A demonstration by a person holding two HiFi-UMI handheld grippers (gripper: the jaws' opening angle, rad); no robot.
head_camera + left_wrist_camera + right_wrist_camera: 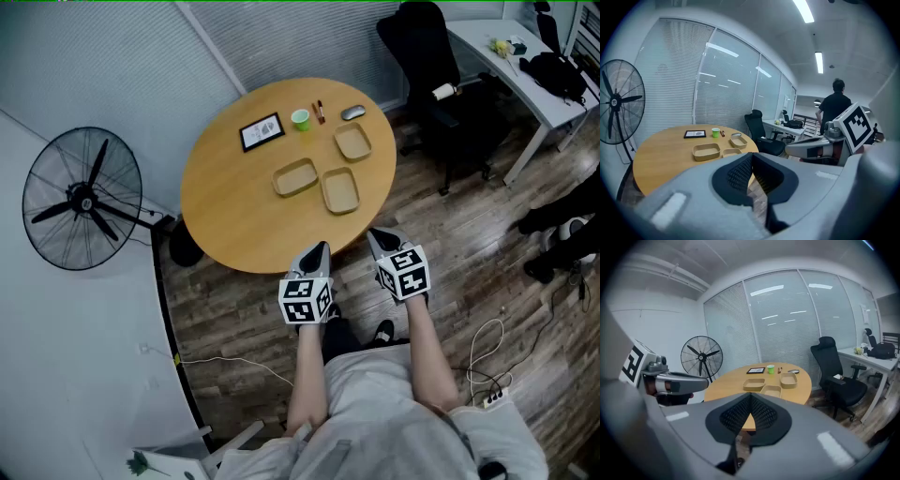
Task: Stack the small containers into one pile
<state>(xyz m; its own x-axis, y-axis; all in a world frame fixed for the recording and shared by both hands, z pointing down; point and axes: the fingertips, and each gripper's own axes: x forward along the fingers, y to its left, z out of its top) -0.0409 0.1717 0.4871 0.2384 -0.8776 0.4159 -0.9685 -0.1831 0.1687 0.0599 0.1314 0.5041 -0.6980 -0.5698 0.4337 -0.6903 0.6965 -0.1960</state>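
Note:
Three shallow tan containers lie apart on the round wooden table: one on the left, one nearest me, one farther right. They also show in the left gripper view as a left container, a middle one and a far one. The right gripper view has them too. My left gripper and right gripper hover side by side just off the table's near edge. Both are shut and hold nothing.
A framed picture, a green cup, a red pen and a mouse sit at the table's far side. A standing fan is at left, a black office chair and white desk at right. Cables lie on the floor.

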